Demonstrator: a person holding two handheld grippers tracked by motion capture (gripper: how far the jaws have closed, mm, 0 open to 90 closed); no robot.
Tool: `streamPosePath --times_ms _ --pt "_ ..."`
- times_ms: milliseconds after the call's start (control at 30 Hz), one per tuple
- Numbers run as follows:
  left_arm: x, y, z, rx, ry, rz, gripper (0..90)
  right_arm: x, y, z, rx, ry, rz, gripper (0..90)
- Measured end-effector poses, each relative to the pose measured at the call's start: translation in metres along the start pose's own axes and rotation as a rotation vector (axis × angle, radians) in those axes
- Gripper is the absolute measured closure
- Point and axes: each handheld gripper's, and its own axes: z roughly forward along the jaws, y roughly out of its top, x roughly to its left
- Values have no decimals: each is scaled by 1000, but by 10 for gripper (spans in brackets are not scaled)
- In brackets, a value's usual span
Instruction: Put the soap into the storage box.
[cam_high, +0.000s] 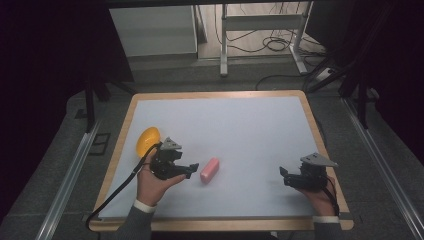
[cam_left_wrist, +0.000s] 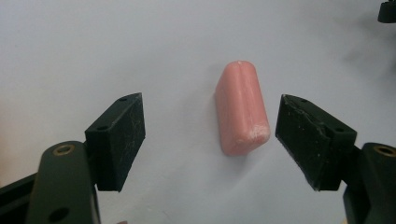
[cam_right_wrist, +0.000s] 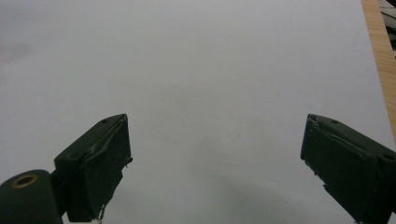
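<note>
Desk: wooden rim, top covered by a white sheet; its near edge is partly hidden by the person's sleeves.

Pink block: rounded, oblong, lying flat on the sheet at about 7 o'clock from the sheet's centre, long axis tilted toward 1 o'clock in the high view. In the left gripper view it lies between the jaws but ahead of them, nearer the right jaw, touching neither; its near end carries pale scuffs.

Yellow object: rounded, at the desk's 9 o'clock edge, just beyond the left hand; partly hidden by the cable and tool, so its shape is hard to make out.

Left tool: held in the left hand, jaws spread wide, empty, pointing toward 3 o'clock at the block.

Right tool: held in the right hand near the 4 o'clock edge, jaws wide apart over bare sheet, gripping nothing; its tips are small and dark in the high view.

Beyond the desk: frame legs and loose cables on the floor, dim.
</note>
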Motion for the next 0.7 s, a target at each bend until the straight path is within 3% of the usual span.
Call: streamPosePath --times_ms 300,567,700 --pt "-9 8 13 30 -14 21 245 1 0 1 4 0 -5 82" --pt "-11 10 23 41 -14 3 249 2 -1 2 1 10 -14 81" --pt "-17 13 30 57 -16 23 249 2 -1 2 0 10 -14 81"
